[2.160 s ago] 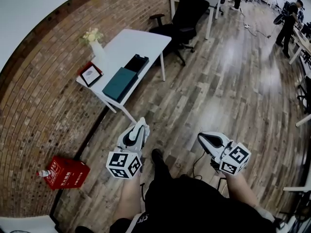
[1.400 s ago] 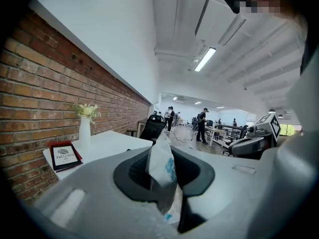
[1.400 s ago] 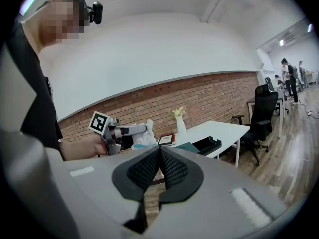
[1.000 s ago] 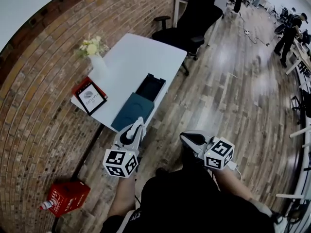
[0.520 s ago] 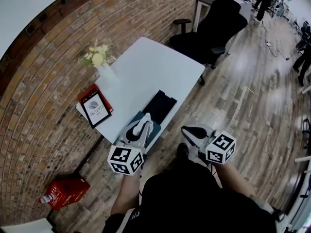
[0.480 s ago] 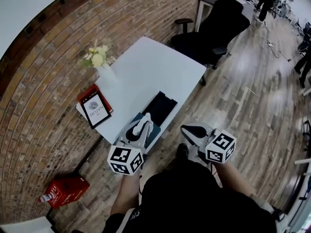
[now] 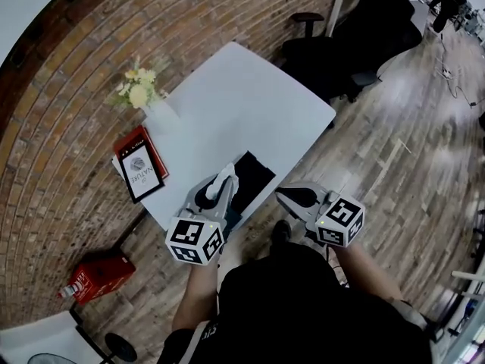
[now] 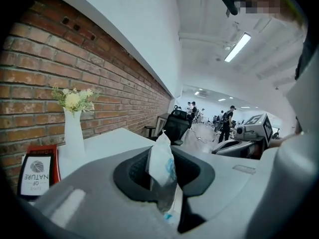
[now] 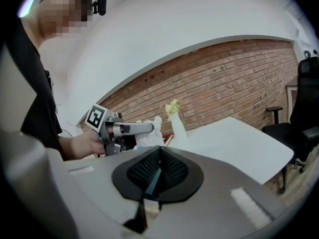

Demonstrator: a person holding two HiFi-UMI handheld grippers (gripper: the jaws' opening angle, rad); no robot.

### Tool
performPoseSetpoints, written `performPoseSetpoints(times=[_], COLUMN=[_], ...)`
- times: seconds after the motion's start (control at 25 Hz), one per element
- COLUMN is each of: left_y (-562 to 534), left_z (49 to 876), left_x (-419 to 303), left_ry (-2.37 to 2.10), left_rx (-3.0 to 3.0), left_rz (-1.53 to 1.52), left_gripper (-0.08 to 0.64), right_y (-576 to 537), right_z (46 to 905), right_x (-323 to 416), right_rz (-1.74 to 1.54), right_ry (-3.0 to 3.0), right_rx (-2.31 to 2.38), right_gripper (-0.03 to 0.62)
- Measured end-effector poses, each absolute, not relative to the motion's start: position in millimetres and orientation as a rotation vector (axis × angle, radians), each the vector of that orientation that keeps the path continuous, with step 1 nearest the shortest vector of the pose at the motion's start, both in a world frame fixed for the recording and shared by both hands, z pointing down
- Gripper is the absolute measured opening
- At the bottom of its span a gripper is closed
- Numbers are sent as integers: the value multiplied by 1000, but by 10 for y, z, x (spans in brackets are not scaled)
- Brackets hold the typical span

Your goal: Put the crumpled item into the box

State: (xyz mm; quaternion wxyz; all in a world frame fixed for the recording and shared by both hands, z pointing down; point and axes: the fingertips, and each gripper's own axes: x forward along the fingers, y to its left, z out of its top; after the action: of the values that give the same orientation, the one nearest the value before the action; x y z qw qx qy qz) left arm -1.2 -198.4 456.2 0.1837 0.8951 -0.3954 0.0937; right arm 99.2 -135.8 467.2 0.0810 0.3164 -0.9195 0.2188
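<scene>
My left gripper point(image 7: 225, 180) is shut on a crumpled white item point(image 7: 223, 176) that sticks up from its tips. In the left gripper view the crumpled item point(image 8: 162, 166), white with blue print, is pinched between the jaws of the left gripper point(image 8: 163, 176). The dark open box point(image 7: 255, 173) lies on the white table point(image 7: 242, 97), just right of the left gripper's tips. My right gripper point(image 7: 288, 196) hovers off the table's near edge, its jaws shut with nothing in them. The right gripper view shows those shut jaws of the right gripper point(image 9: 152, 176) and, beyond them, the left gripper point(image 9: 130, 129) with the white item point(image 9: 151, 132).
A white vase of flowers point(image 7: 148, 101) and a red-framed book point(image 7: 140, 169) stand at the table's left end. A black office chair point(image 7: 364, 36) is behind the table. A red box point(image 7: 95, 275) sits on the wooden floor by the brick wall.
The table has come closer in the head view. Both grippers moved forward to its near edge; the left one now reaches over the table beside the box, still gripping the item.
</scene>
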Motion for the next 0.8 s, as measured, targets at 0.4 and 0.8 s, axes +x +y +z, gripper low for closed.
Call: performPoseSetpoints(times=[0.4, 0.8], left_y=[-2259, -2421], left_z=[4670, 4346], left_x=[-37, -312], left_ry=[-1195, -1146], left_rx=[2440, 2541], left_rz=[234, 89], left_gripper=[74, 74], right_y=[-1663, -1789], right_z=[4777, 4506], right_x=[1158, 377], right_rz=[626, 527], right_ry=[-2716, -2710], right_rx=[869, 768], right_gripper=[2, 2])
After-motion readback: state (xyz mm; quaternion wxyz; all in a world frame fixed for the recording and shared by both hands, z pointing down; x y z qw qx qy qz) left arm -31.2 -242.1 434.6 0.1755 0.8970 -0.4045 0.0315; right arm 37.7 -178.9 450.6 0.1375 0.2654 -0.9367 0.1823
